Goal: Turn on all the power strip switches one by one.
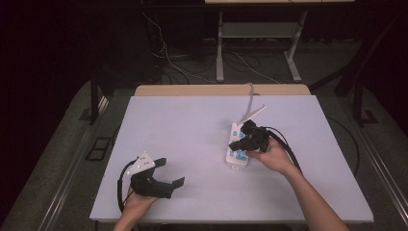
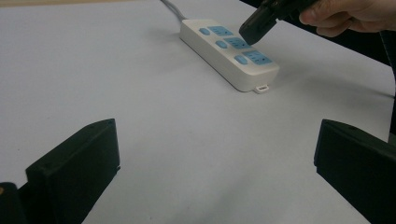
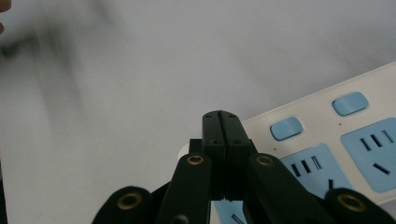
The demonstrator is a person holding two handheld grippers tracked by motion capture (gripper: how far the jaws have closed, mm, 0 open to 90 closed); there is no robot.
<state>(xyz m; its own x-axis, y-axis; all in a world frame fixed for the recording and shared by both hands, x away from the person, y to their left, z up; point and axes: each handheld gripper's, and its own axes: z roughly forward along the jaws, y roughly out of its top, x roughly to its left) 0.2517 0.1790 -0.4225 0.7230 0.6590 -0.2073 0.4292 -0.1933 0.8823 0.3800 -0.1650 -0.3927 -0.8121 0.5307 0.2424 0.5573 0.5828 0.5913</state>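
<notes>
Right gripper (image 1: pixel 239 143): jaws pressed flat together, nothing between them, tips poised over the blue sockets of the power strip (image 1: pixel 237 149). Left gripper (image 1: pixel 171 172): jaws spread wide, empty, resting low near the front left of the table (image 1: pixel 192 125). Power strip: white, lying flat right of the table's centre, cord (image 1: pixel 250 98) running toward the far edge.
</notes>
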